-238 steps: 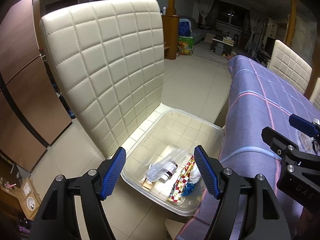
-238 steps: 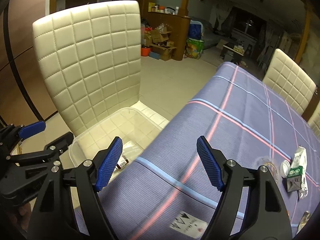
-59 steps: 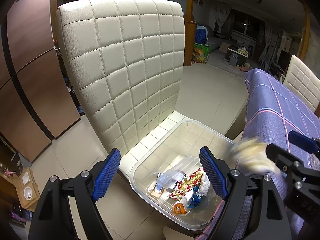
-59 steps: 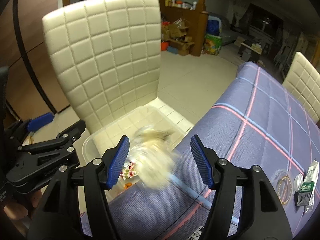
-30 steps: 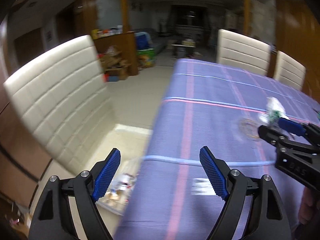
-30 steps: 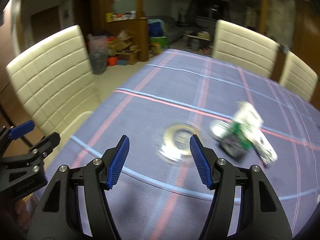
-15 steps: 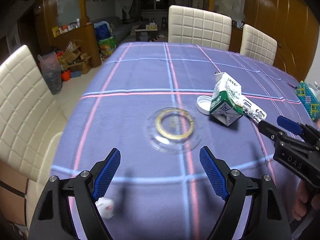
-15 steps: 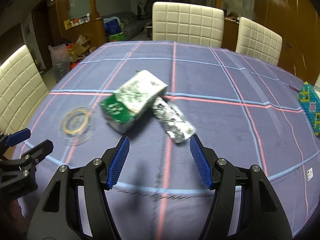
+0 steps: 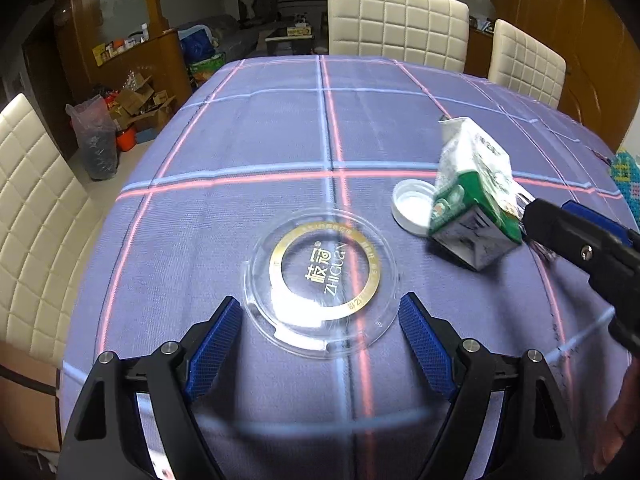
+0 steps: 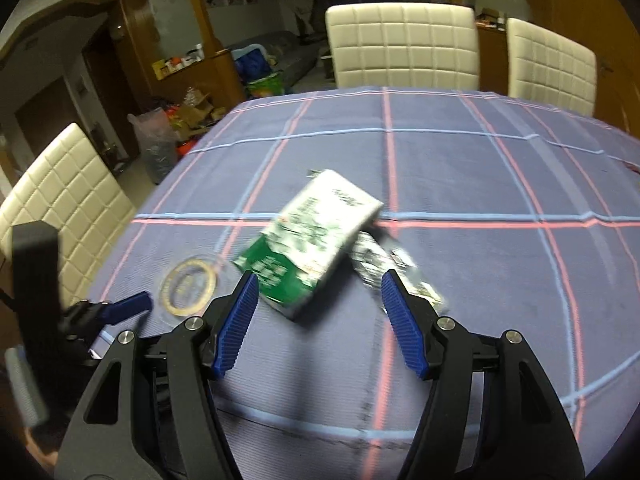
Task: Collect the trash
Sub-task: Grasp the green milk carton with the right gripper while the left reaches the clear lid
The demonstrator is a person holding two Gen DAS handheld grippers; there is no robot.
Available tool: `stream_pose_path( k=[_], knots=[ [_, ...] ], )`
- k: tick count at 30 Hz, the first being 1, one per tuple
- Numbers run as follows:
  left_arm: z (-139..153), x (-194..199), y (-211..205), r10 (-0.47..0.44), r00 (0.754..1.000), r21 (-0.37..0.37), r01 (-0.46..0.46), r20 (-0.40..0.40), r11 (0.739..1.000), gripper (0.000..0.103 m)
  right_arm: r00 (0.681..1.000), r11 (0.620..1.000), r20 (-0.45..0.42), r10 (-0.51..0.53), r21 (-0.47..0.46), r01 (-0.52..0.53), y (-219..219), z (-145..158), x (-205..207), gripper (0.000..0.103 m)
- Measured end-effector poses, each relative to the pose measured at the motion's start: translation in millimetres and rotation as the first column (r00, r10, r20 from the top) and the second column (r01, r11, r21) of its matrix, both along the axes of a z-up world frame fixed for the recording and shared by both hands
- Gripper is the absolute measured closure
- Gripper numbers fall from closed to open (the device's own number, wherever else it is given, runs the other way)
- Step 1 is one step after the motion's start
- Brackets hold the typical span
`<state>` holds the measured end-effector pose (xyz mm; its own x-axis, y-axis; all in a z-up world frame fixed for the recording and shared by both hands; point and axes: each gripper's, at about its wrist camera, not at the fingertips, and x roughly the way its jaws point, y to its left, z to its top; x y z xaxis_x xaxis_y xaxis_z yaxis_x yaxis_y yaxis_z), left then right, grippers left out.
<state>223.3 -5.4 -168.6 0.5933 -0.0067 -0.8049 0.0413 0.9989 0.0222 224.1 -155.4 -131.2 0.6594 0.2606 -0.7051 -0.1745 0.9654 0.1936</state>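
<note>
On the tabletop (image 9: 240, 128), the left tongs (image 9: 320, 332) stand wide and empty, straddling the near rim of the clear plastic lid (image 9: 322, 276), apparently lined up to pinch its thin edge. Right of it lie a white cap (image 9: 410, 206) and a green-and-white carton (image 9: 472, 208) on its side. The right tongs (image 10: 320, 312), moderately wide and empty, frame the carton's near end, a crumpled wrapper (image 10: 384, 264) just beside it.
</note>
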Motion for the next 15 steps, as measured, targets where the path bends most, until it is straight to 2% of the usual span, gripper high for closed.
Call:
stream_pose_path(
  k=[7, 10, 15],
  knots=[
    [-1, 16, 12, -0.010, 1.000, 0.001, 0.010, 0.007, 1.000, 0.023, 0.999, 1.000, -0.025, 0.028, -0.003, -0.029, 29, -6, 17, 0.037],
    [-2, 21, 15, -0.019, 1.000, 0.006, 0.019, 0.013, 1.000, 0.021, 1.000, 1.000, -0.023, 0.013, -0.014, -0.014, 37, -9, 22, 0.033],
    [-2, 28, 20, -0.019, 1.000, 0.010, 0.019, 0.020, 1.000, 0.020, 0.998, 0.998, -0.047, -0.029, -0.057, 0.026, 37, -19, 29, 0.033]
  ],
)
